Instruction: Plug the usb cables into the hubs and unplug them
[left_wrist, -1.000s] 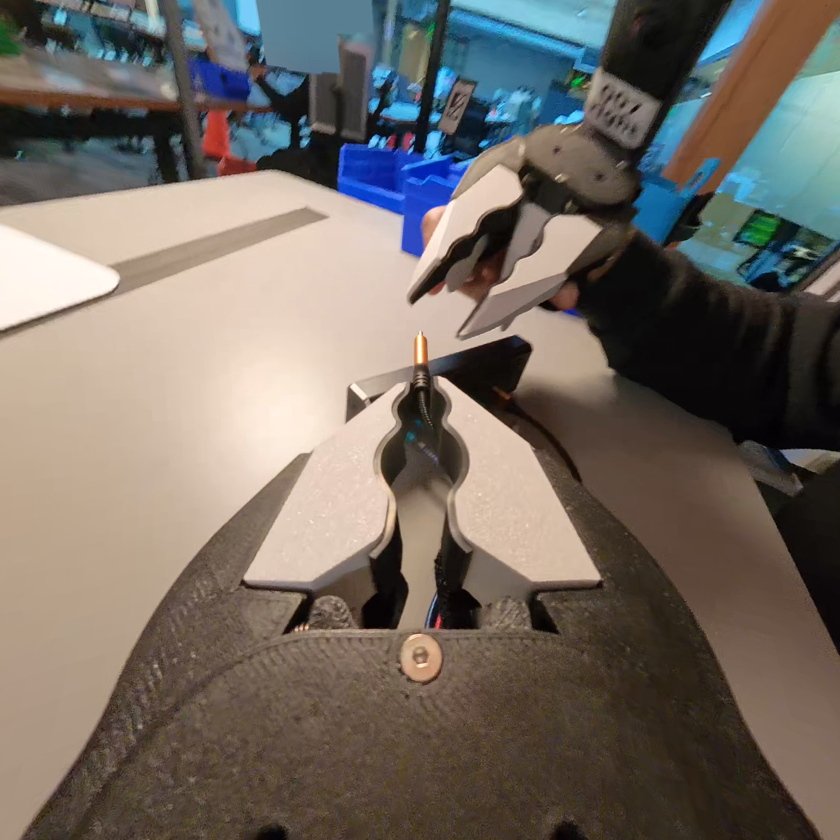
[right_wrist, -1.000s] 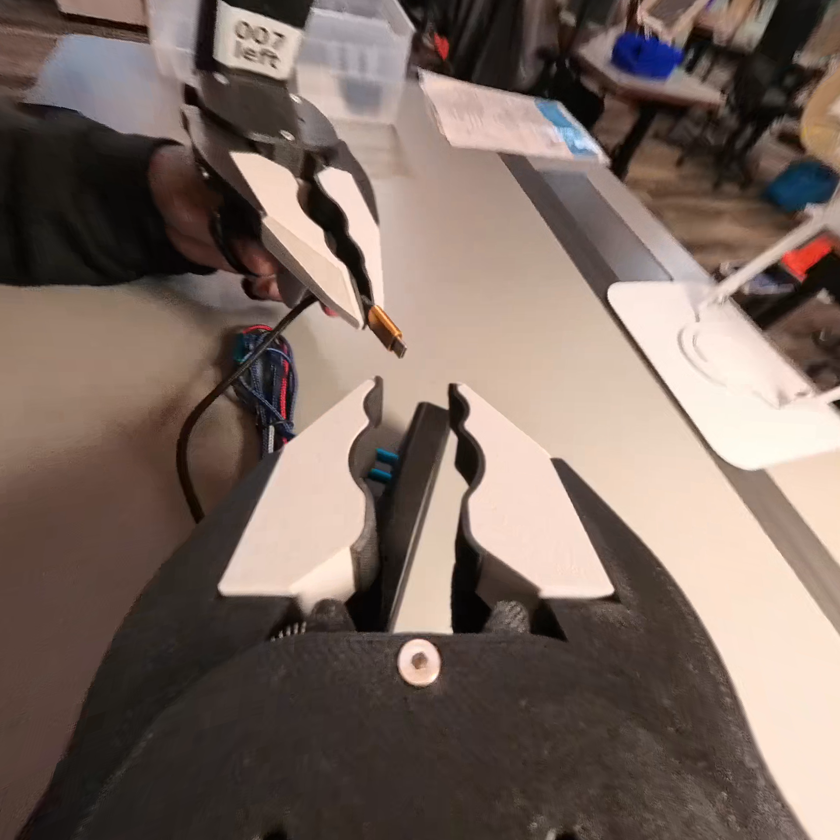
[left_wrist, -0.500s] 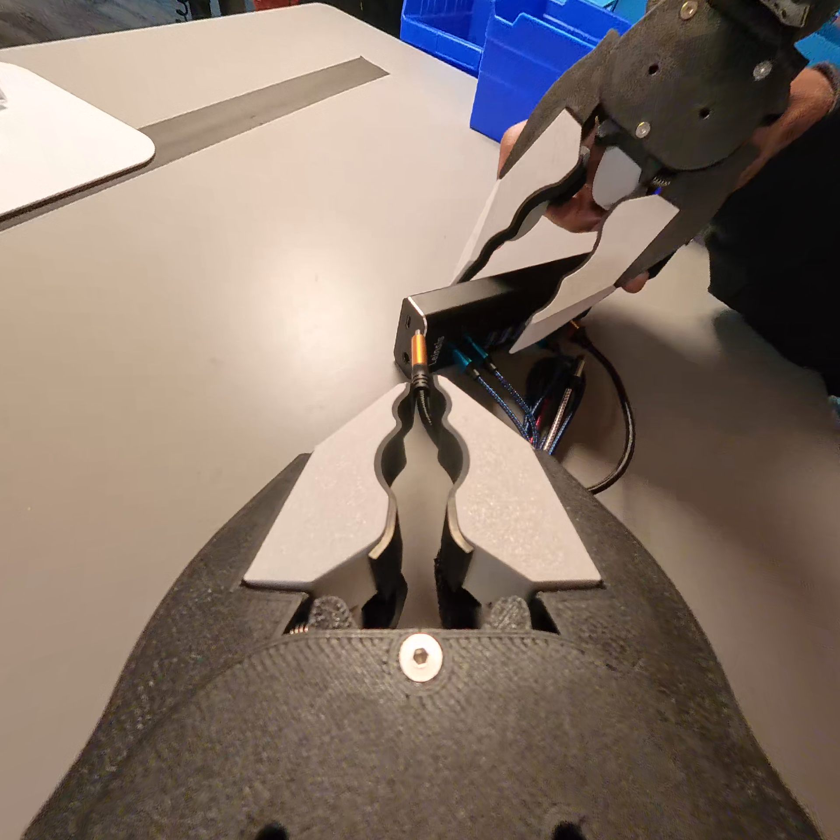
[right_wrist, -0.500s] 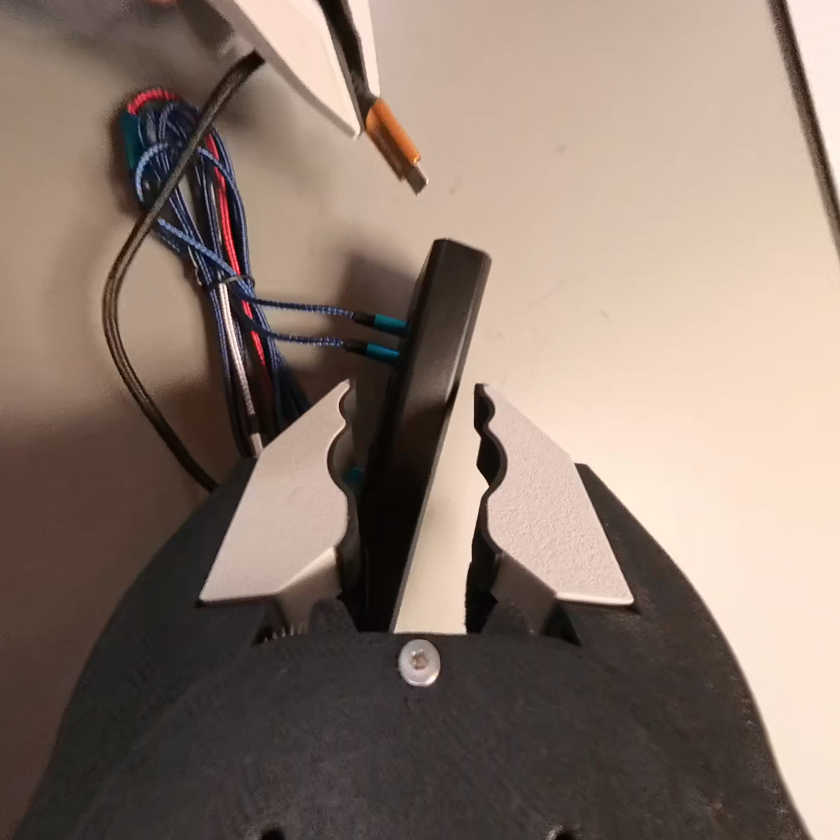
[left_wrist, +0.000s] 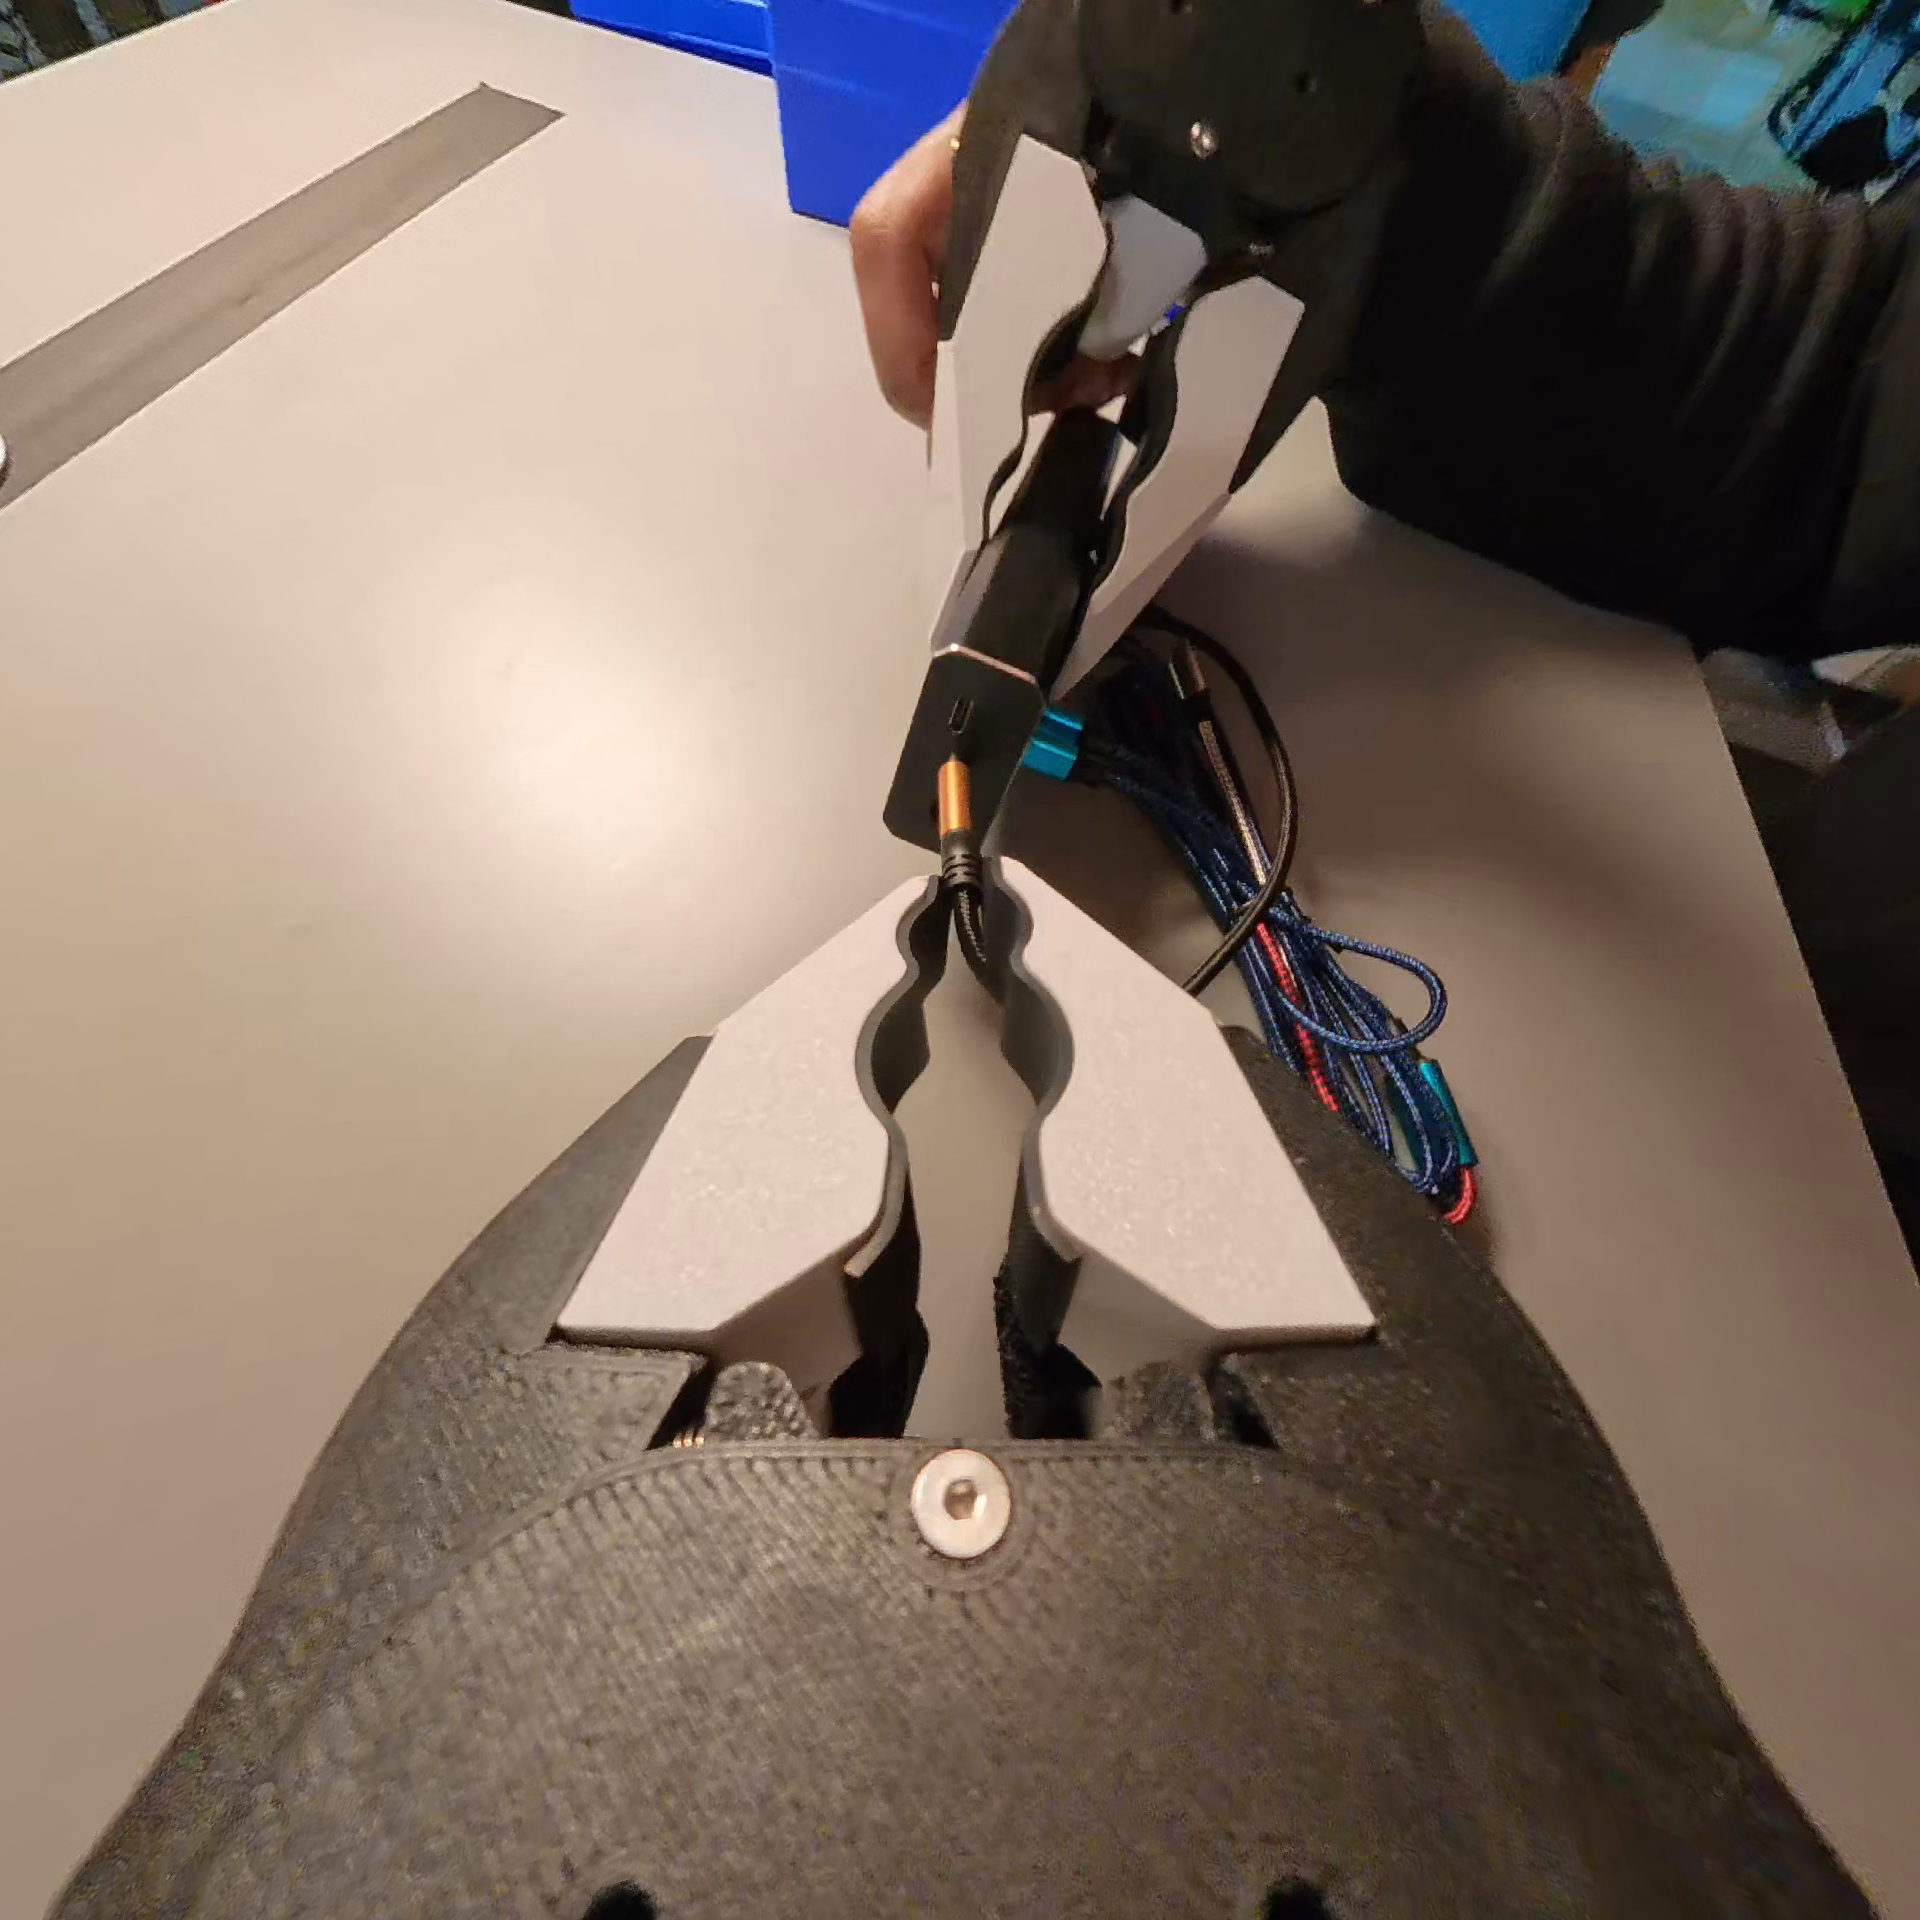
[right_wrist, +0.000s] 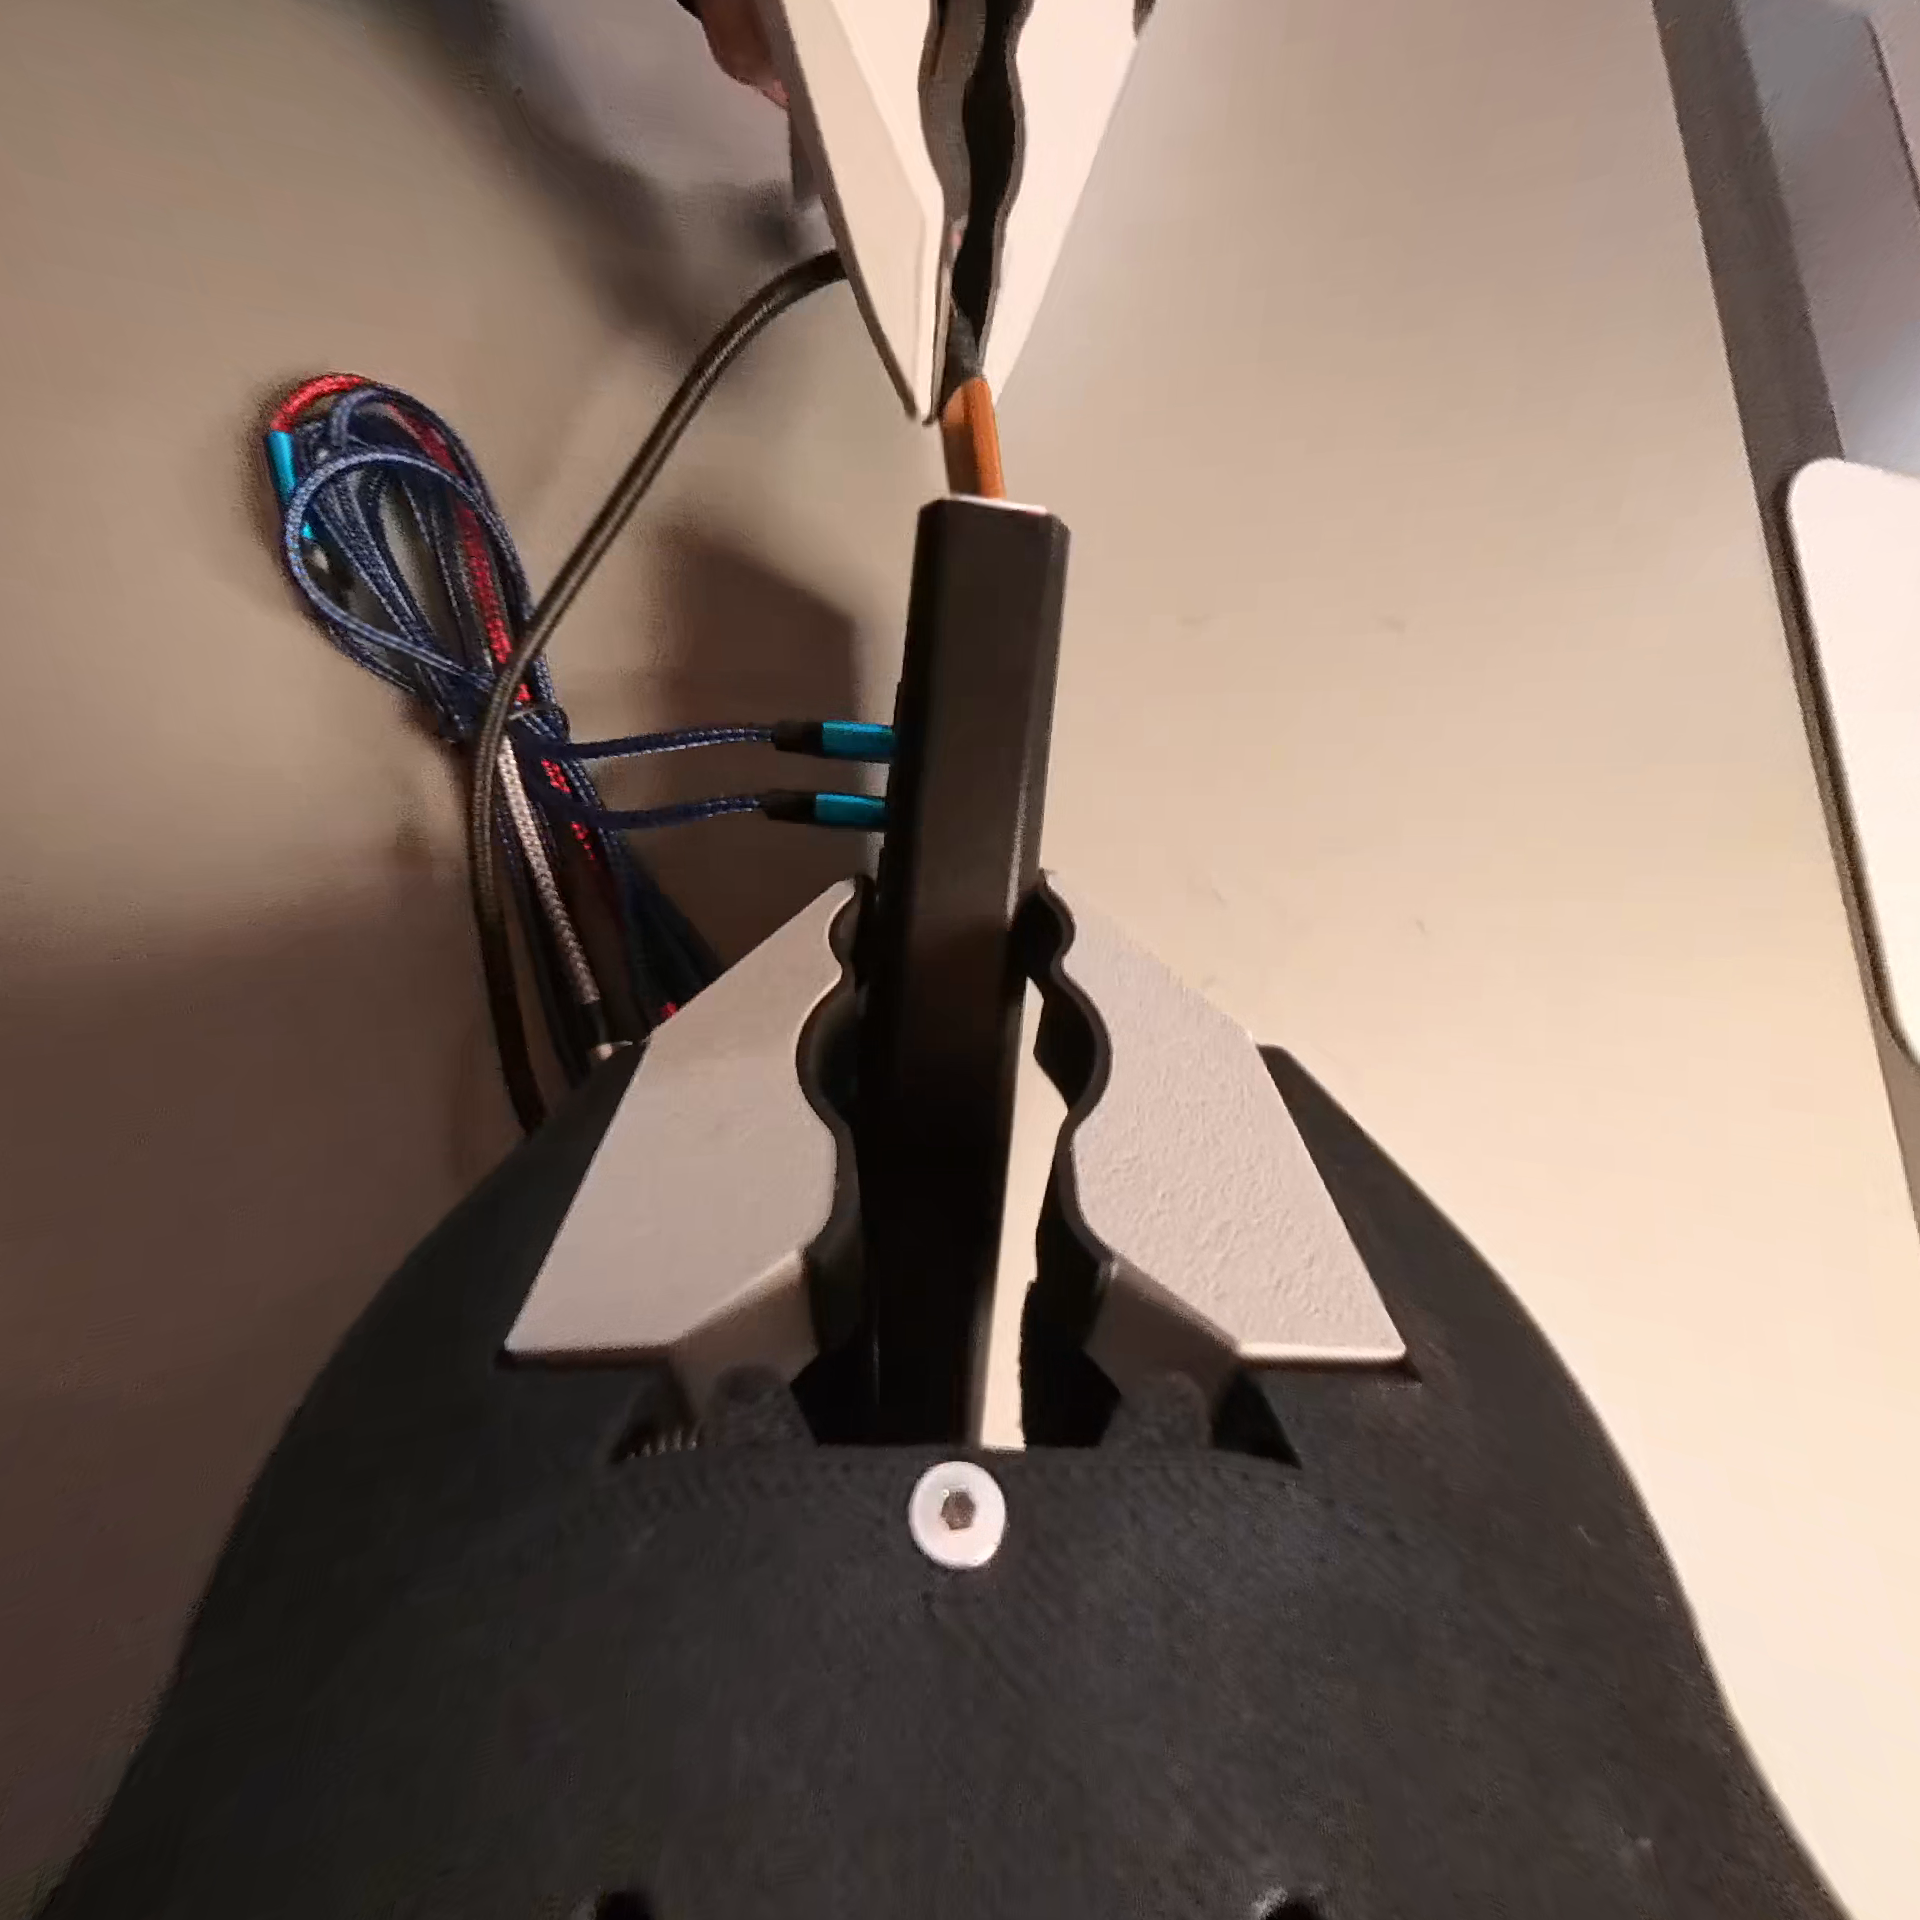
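My left gripper (left_wrist: 961, 883) is shut on a black braided cable with an orange plug (left_wrist: 953, 795). The plug tip touches the end face of the black USB hub (left_wrist: 971, 727), just below a small port. My right gripper (right_wrist: 951, 899) is shut on the hub (right_wrist: 971, 748) and holds it tilted above the table. Two blue-tipped cables (right_wrist: 847, 774) are plugged into the hub's left side. The left gripper (right_wrist: 940, 400) shows at the top of the right wrist view, with the orange plug (right_wrist: 971, 447) meeting the hub's far end. The right gripper (left_wrist: 1049, 613) shows in the left wrist view.
A bundle of blue, red and grey braided cables (left_wrist: 1340, 1029) lies on the grey table (left_wrist: 416, 623) right of the hub; it also shows in the right wrist view (right_wrist: 416, 582). A blue bin (left_wrist: 852, 114) stands at the far edge. A white flat base (right_wrist: 1860, 727) lies at right. The tips of one gripper are about 8 cm away from the tips of the other.
The right gripper closed on the hub and lifted and turned its end toward the left gripper. The orange plug, apart from the hub before, now touches its end face.
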